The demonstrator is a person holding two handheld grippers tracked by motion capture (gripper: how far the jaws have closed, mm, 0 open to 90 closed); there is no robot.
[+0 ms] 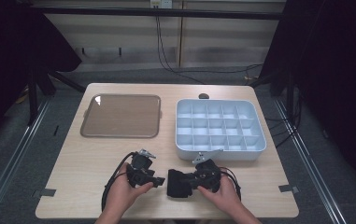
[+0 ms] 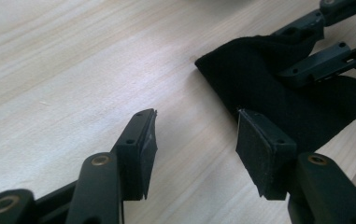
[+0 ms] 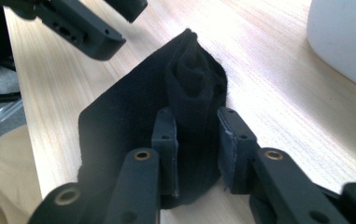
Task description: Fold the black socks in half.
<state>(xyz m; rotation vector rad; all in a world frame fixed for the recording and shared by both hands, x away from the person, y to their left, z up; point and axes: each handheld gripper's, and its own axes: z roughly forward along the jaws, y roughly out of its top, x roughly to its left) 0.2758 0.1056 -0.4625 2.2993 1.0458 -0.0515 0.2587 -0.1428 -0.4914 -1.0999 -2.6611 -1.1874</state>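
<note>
Item count on the table: one black cloth, one flat tray with a transparent brownish surface, and one white compartment box. Two handheld tools are present: left tool and right tool.

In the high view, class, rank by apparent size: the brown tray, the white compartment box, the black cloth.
1. white compartment box and brown tray: too alike to separate
2. black cloth, clearly smallest
</note>
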